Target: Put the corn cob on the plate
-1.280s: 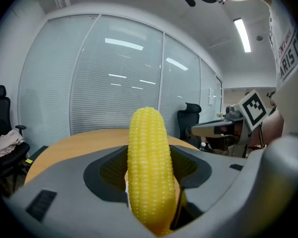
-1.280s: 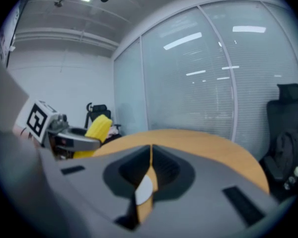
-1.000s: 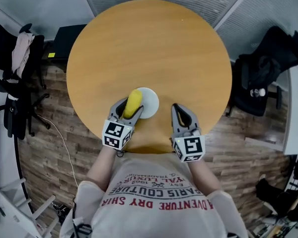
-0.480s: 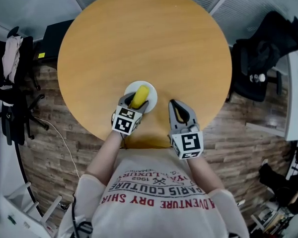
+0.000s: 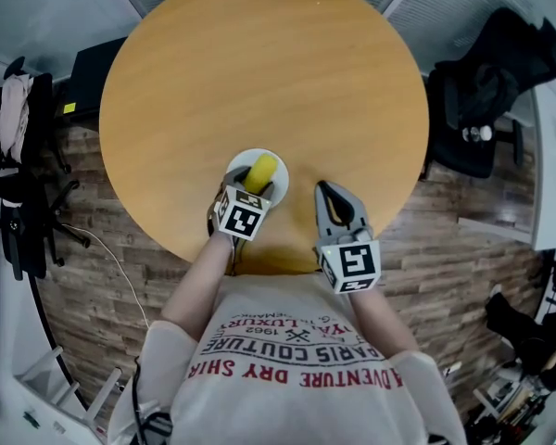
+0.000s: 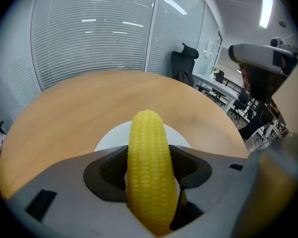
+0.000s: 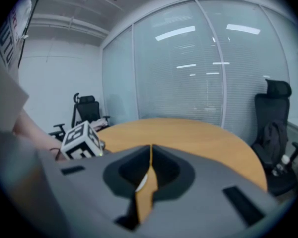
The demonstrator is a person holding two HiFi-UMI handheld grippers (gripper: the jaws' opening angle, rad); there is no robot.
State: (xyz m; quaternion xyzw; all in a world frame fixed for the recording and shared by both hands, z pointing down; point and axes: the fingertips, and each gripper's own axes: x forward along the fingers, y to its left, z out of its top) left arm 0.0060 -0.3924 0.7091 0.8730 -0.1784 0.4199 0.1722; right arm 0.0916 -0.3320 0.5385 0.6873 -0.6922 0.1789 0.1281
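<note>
A yellow corn cob (image 5: 259,171) (image 6: 148,167) is clamped between the jaws of my left gripper (image 5: 250,190) (image 6: 149,170), which is shut on it. The cob's tip points out over a small white plate (image 5: 238,162) (image 6: 109,139) that lies on the round wooden table (image 5: 259,82) near its front edge. In the head view the cob sits over the plate's near side. My right gripper (image 5: 333,197) (image 7: 150,175) hovers to the right of the plate, jaws shut with nothing between them. Its view catches the left gripper's marker cube (image 7: 81,140).
Black office chairs (image 5: 486,91) (image 7: 273,133) stand to the right of the table, a dark case (image 5: 88,72) and a chair with clothes (image 5: 14,156) to the left. The floor is wood plank. Glass walls with blinds ring the room.
The left gripper has carried the corn cob forward and to the right until it is over the plate. The right gripper has barely moved. The head camera has shifted slightly.
</note>
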